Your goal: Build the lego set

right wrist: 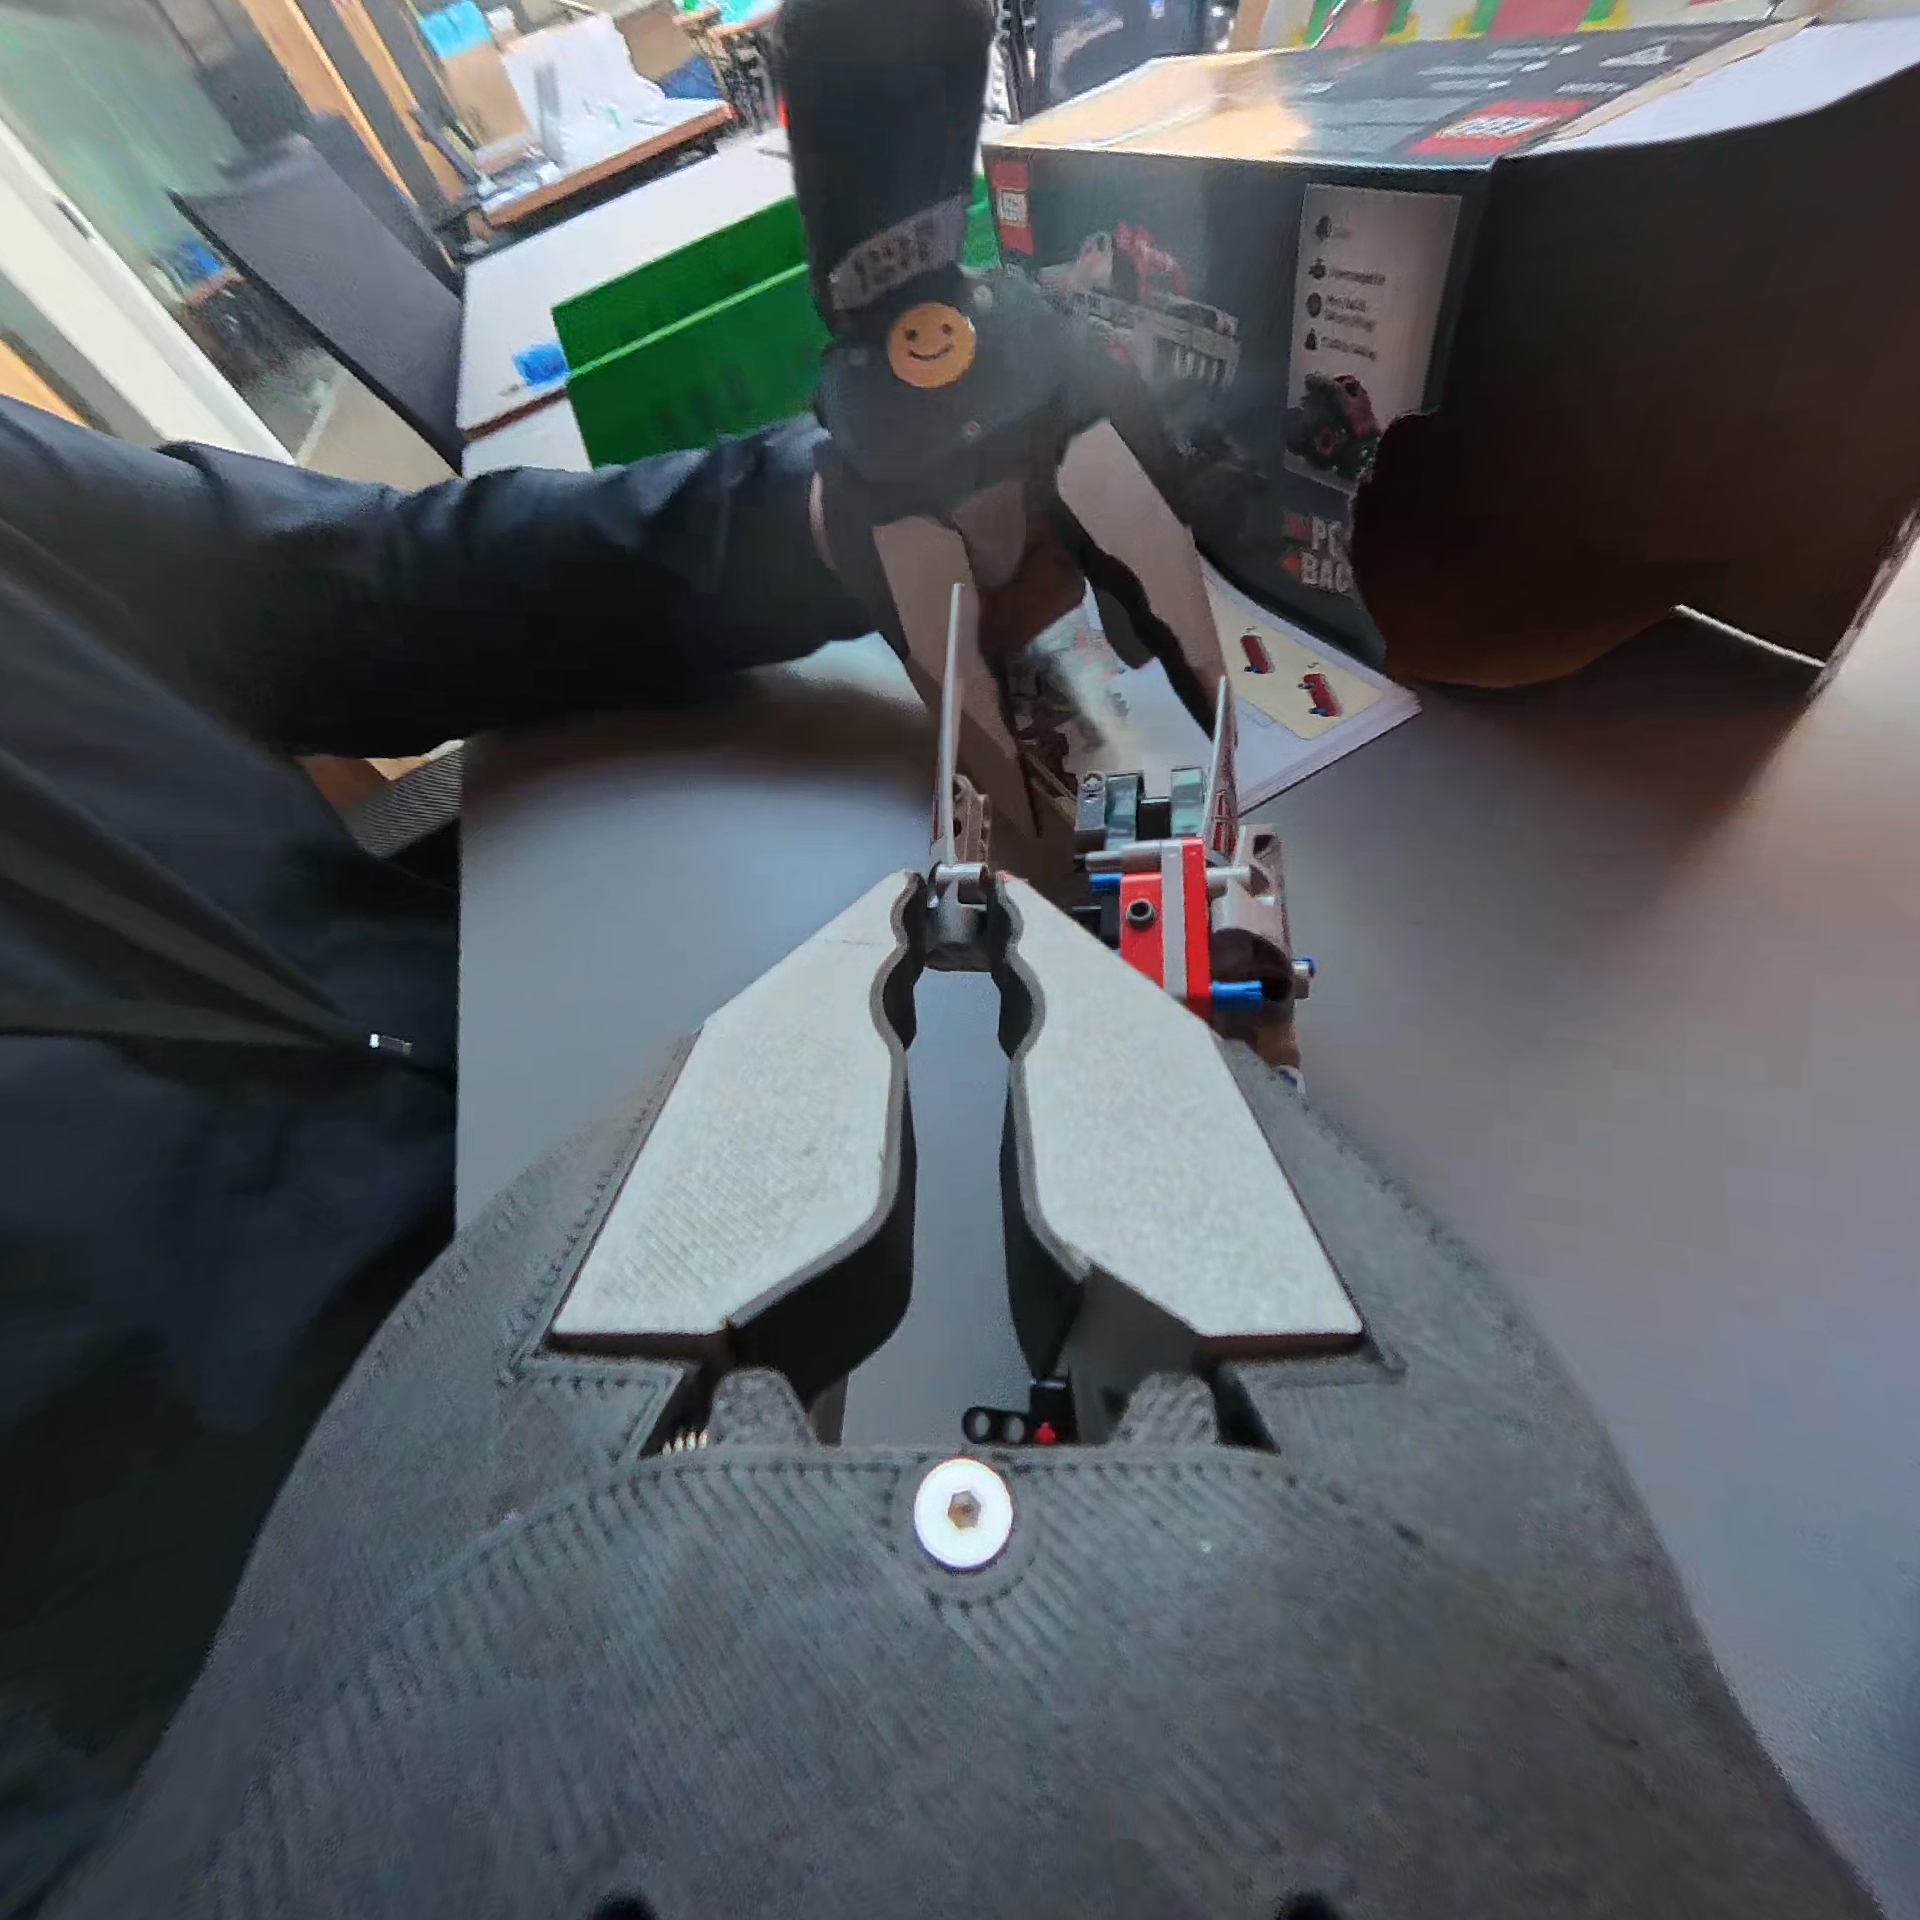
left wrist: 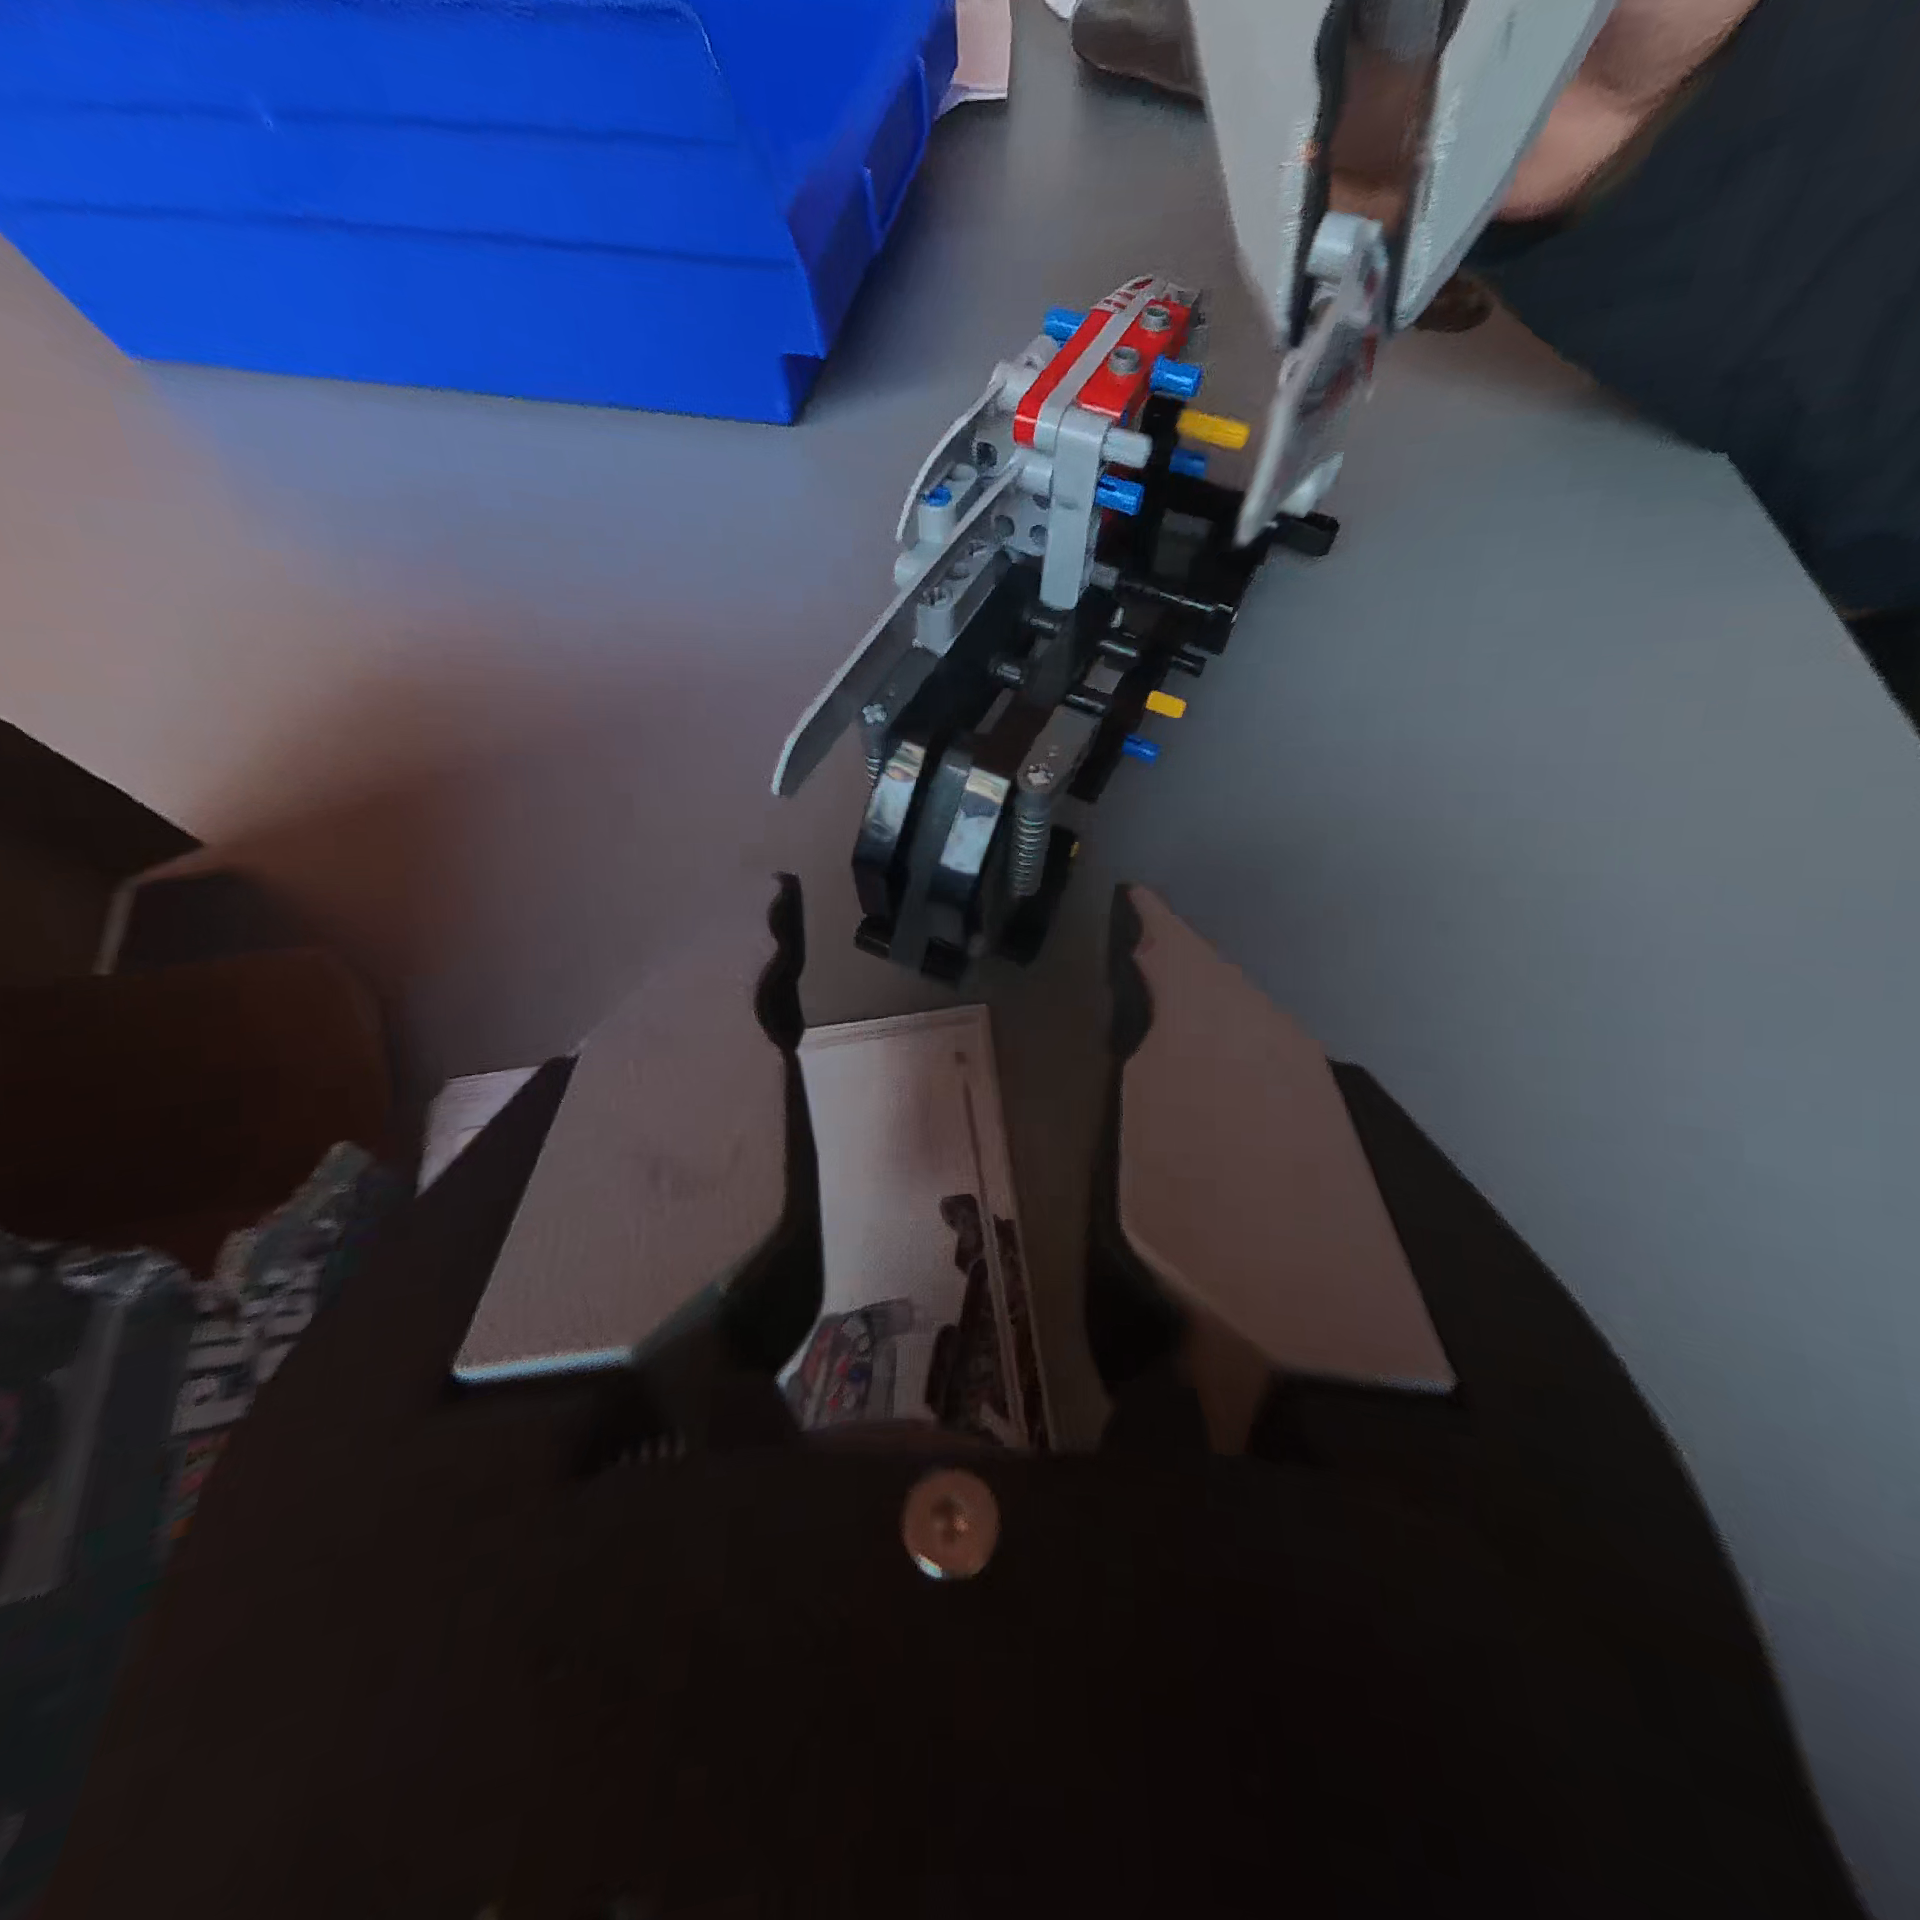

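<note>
The partly built lego model (left wrist: 1049, 623) lies on the grey table: a black frame, a red and grey top, blue and yellow pins, and a grey side panel. It also shows in the right wrist view (right wrist: 1174, 914). My left gripper (left wrist: 951, 940) is open and empty, just short of the model's near end. My right gripper (right wrist: 958, 909) is shut on a grey panel piece (right wrist: 951, 727) by its connector. It holds the piece upright beside the model. In the left wrist view the right gripper (left wrist: 1340, 239) hangs the panel (left wrist: 1299, 436) by the model's far right side.
A blue bin (left wrist: 468, 187) stands at the back left. The instruction booklet (left wrist: 904, 1195) lies under my left gripper and also shows in the right wrist view (right wrist: 1309, 686). The lego box (right wrist: 1403, 312) and a green bin (right wrist: 686, 353) stand beyond. A dark sleeve (right wrist: 416, 603) reaches in. My hands' fingertips stand some 10 cm from each other.
</note>
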`<action>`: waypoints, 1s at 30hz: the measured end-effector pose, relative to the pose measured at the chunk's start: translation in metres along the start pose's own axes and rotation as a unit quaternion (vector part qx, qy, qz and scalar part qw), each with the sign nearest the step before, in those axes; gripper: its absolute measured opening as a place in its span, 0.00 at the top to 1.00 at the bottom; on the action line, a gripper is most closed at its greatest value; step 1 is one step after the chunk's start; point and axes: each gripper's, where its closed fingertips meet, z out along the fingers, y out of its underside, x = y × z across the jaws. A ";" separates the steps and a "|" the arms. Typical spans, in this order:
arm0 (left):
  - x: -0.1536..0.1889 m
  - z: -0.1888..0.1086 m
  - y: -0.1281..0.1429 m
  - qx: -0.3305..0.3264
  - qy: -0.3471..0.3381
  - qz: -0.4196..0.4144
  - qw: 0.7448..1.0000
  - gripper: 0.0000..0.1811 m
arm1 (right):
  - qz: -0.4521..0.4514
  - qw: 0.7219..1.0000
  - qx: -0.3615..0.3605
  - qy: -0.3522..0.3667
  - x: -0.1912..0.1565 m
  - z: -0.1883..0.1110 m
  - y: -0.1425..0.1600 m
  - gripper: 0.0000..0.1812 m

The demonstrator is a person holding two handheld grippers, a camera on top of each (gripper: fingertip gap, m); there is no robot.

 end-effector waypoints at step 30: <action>0.058 -0.016 -0.037 0.010 0.074 0.026 0.997 1.00 | -0.021 0.992 -0.126 0.003 -0.009 0.008 0.024 0.95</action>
